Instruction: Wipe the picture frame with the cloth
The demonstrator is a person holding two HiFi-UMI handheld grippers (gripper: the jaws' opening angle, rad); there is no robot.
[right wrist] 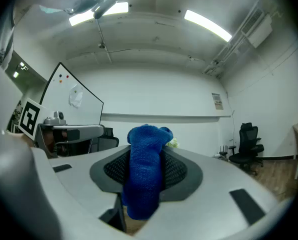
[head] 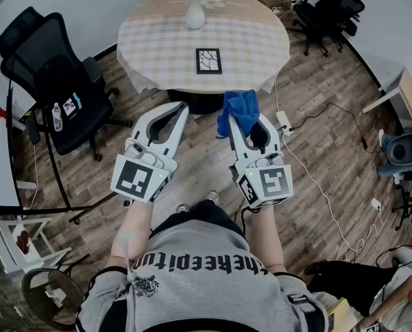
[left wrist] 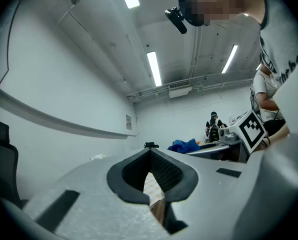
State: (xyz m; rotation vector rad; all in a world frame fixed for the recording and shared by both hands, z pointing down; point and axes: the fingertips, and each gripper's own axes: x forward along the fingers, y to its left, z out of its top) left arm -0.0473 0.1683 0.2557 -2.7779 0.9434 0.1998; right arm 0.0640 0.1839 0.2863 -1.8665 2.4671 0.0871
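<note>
1. My right gripper (head: 246, 122) is out in front of me, its fingers pressed together on the blue cloth (head: 239, 111).
2. In the right gripper view, the cloth (right wrist: 146, 176) runs up between the dark pads (right wrist: 178, 171) and bunches over the tips. A loose end hangs below.
3. My left gripper (head: 181, 109) is level beside it, the two a little apart. Its tips meet, and only a thin slit shows lower down between the pads.
4. In the left gripper view, that left gripper (left wrist: 149, 153) holds nothing. Only checked tablecloth and wood floor show through the slit.
5. The picture frame (head: 208, 61) lies flat on the round table (head: 151, 43), near the edge closest to me. It is ahead of both grippers and neither touches it.
6. A white vase of flowers (head: 195, 11) stands at the table's far side, beyond the frame.
7. A black office chair (head: 57, 75) sits to my left on the wood floor (head: 316, 151).
</note>
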